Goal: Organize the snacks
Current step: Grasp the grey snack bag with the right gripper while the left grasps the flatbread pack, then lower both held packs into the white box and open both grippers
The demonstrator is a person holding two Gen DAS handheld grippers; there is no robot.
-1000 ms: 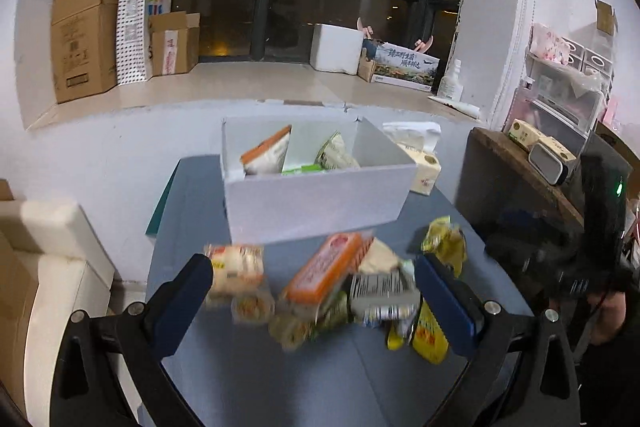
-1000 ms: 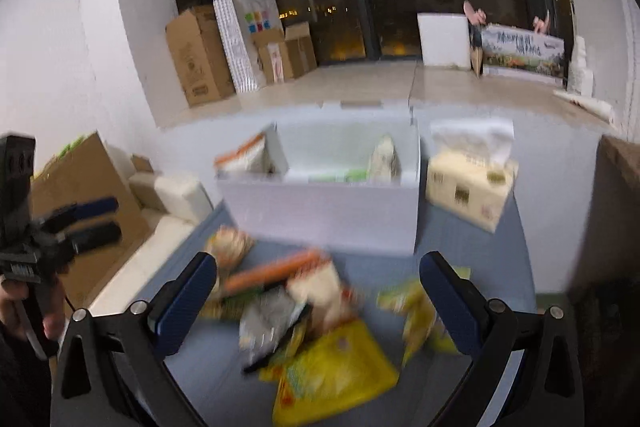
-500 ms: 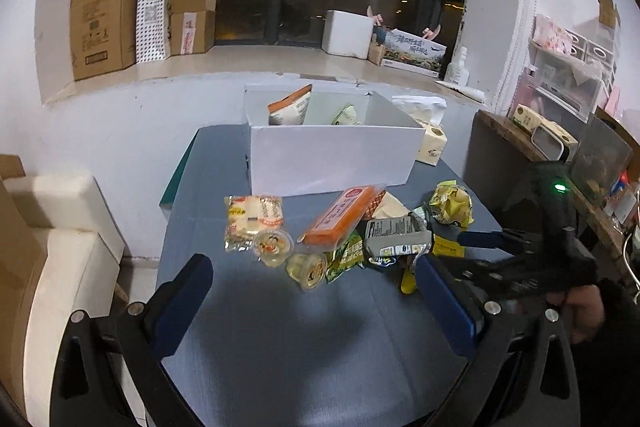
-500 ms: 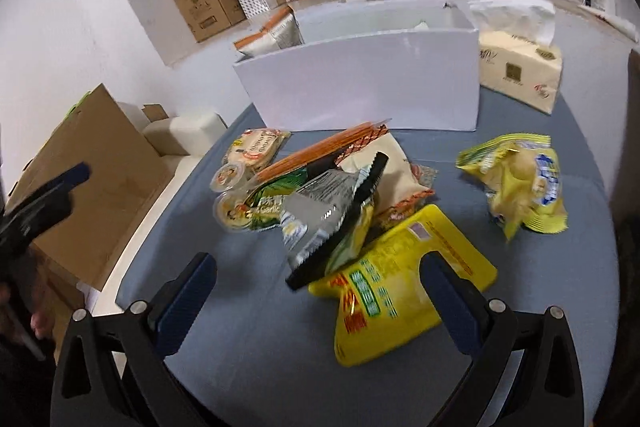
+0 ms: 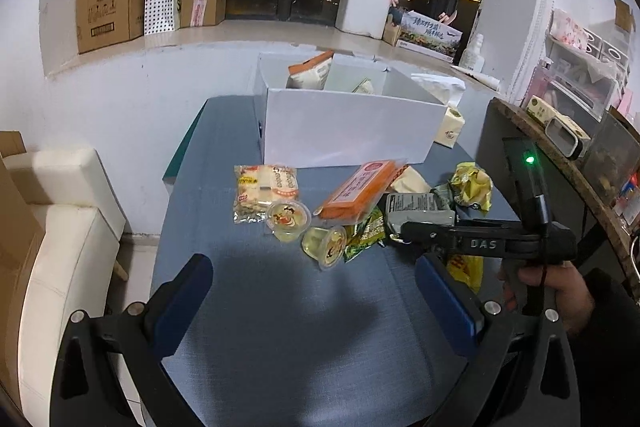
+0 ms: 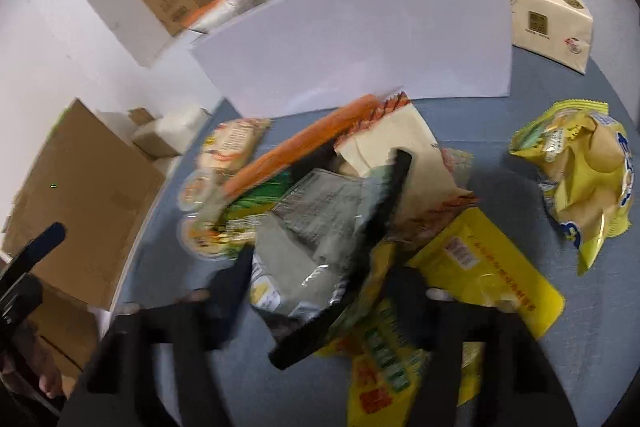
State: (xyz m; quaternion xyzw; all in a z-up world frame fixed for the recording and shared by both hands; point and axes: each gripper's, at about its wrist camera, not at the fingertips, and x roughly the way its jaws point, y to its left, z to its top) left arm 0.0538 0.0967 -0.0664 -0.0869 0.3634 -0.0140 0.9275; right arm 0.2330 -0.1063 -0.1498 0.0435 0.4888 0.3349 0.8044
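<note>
Your right gripper [image 6: 320,287] has dropped onto the snack pile, jaws narrowed around the grey packet [image 6: 316,223], not yet lifted toward the white box [image 5: 348,131]. Left gripper [image 5: 316,291] hovers wide, empty.

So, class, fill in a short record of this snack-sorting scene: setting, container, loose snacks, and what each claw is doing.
Setting: blue table with a white box at its far side
In the box: orange-topped bag and other packets
Loose snacks: orange pack, jelly cups, silver packet, yellow crisp bag, heaped near the box
Left claw: open, over the table, holding nothing
Right claw: a finger on either side of the silver packet; grip unclear, view blurred
</note>
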